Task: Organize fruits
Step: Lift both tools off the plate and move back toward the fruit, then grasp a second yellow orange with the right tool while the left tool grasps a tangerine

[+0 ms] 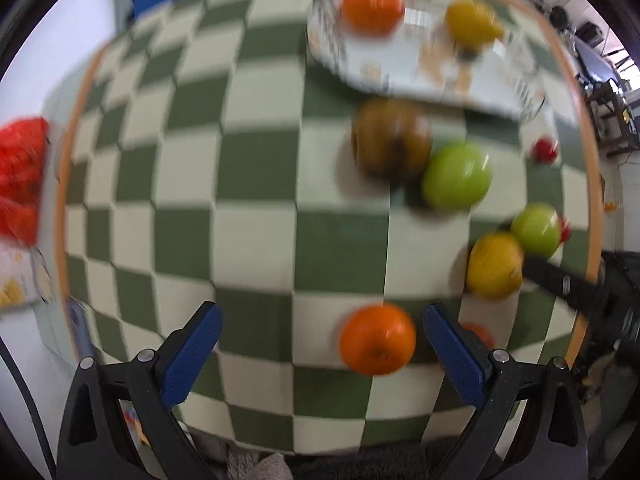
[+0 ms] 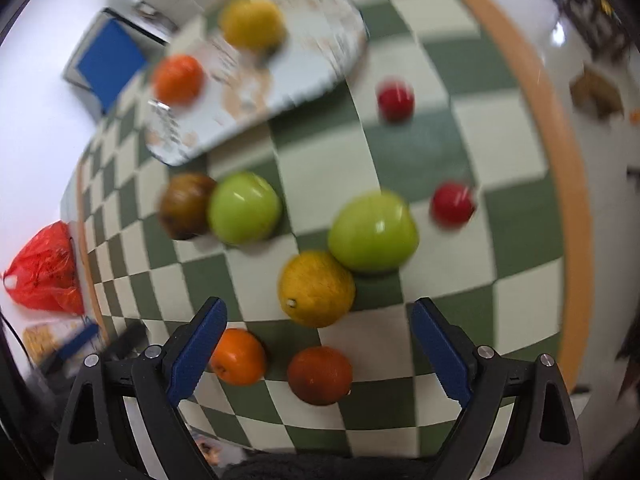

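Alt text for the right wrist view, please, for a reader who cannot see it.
The open right hand-held gripper hangs over a green-and-cream checkered tablecloth strewn with fruit, nearest a yellow citrus and a dark orange. A glass tray beyond holds an orange and a yellow fruit. The picture is motion-blurred.

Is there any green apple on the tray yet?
No. The tray holds only an orange and a yellow fruit; both green apples sit on the checkered cloth.
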A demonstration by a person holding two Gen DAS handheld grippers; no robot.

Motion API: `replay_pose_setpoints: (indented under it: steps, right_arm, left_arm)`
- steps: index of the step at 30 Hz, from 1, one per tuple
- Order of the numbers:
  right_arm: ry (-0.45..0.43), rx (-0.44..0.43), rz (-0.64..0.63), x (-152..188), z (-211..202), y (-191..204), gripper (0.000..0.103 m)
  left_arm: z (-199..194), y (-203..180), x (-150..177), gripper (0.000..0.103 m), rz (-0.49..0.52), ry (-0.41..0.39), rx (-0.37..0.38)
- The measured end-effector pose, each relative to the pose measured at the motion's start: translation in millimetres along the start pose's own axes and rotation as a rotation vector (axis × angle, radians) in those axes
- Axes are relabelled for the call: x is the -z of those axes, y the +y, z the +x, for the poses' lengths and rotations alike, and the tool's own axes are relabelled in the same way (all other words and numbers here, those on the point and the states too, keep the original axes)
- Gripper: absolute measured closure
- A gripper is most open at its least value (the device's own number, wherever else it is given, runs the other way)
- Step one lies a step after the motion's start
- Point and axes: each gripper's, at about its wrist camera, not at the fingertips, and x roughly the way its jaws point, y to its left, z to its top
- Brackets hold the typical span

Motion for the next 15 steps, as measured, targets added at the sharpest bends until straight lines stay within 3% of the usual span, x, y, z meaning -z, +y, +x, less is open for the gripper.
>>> replay_pose_setpoints:
  steps: [5,7,9,13,15]
  right_arm:
    - [0.047,-0.006,0.043,-4.8,41.1,-5.6,0.017]
    - [0.052,-0.005,0.033,-6.9,51.4,-3.2,0.035]
    - [0.058,-0.024,0.017,-6.8,57.5,-0.1,0.042]
    - [0.063,0.020,-0.044,2.2,53.2,5.5,0.042]
    - [0.087,0.024,-0.054,8.6,53.3,0.7,0.042]
  left_arm:
    - [30.6,-7.1,14.7,0.000,0.001,0.091,0.041]
    - [39.0,-13.2,19.9,0.000,0.014,0.120,0.056]
    - [44.9,-19.7,24.0,0.000,0.037,0.131,0.051]
    - [54.7,-27.7,27.9,0.003,0.067,0.139,0.044]
    - [58.2,-31.1,28.9,0.017,0.078,0.135,0.044]
